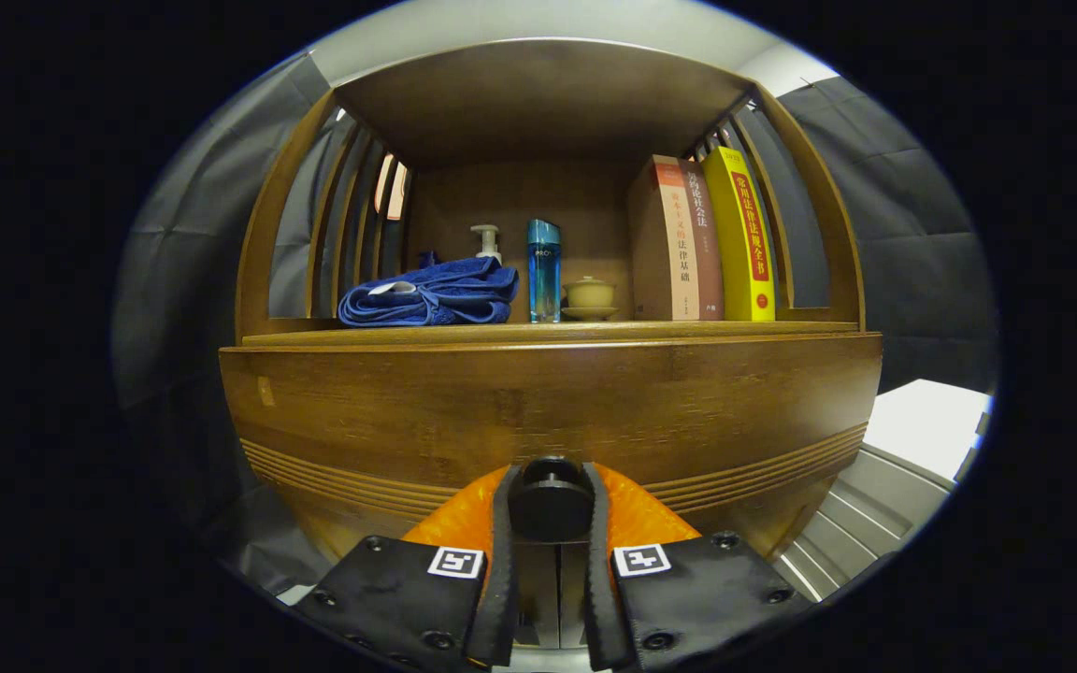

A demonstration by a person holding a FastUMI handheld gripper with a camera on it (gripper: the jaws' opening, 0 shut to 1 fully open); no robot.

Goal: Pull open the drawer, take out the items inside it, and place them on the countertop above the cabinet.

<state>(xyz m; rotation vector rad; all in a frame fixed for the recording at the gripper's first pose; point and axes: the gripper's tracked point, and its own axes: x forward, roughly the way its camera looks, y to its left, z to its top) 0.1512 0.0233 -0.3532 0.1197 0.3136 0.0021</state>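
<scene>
Gripper view: my claw [552, 486] pinches the dark round drawer knob [551, 505], both fingers pressed on its sides, drawer front [548, 402] closed-looking. Counter [548, 332] above carries blue towel [431, 294], bottle [544, 271], books [702, 243].

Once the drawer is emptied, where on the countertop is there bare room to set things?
The gripper is shut on the drawer knob. On the countertop, the back is crowded: blue towel, pump bottle, blue bottle, lidded cup, books. Bare room is the front edge strip ahead of them.
</scene>
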